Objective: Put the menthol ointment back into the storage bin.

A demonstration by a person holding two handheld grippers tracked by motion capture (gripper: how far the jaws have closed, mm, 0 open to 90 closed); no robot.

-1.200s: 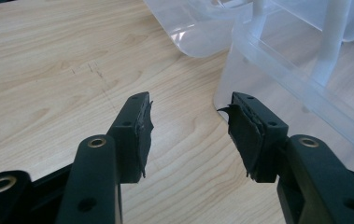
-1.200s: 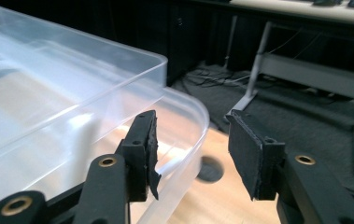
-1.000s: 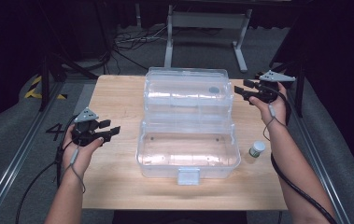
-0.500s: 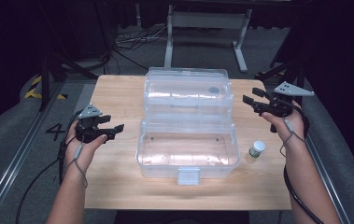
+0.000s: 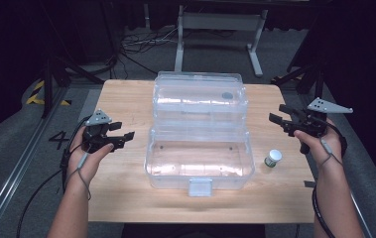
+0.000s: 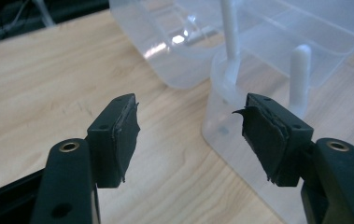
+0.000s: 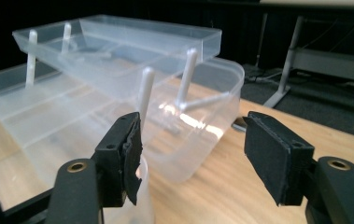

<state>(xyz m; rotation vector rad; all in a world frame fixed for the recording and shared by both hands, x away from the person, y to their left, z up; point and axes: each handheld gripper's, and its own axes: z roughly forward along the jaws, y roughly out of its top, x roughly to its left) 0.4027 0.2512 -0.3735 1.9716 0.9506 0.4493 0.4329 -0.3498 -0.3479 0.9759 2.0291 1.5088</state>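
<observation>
A clear plastic box (image 5: 198, 176) stands open in the middle of the wooden table (image 5: 126, 99), its upper tray (image 5: 200, 99) swung up and back on white arms. My left gripper (image 5: 123, 130) is left of the box, pointing at it and open. In the left gripper view the left gripper (image 6: 191, 126) has nothing between its pads; its jaws have just been closing slightly. My right gripper (image 5: 276, 113) is right of the box, apart from it and open. In the right gripper view the right gripper (image 7: 193, 144) faces the box (image 7: 118, 60) with empty jaws that have just been opening.
A small jar with a white cap (image 5: 273, 158) stands on the table by the box's front right corner, below my right gripper. A dark round thing (image 5: 227, 95) lies in the upper tray. Bare wood lies on either side of the box. Metal stands and cables are behind the table.
My right gripper has drawn back from the box's upper right corner, to the right and nearer the front edge. The left gripper has stayed in place.
</observation>
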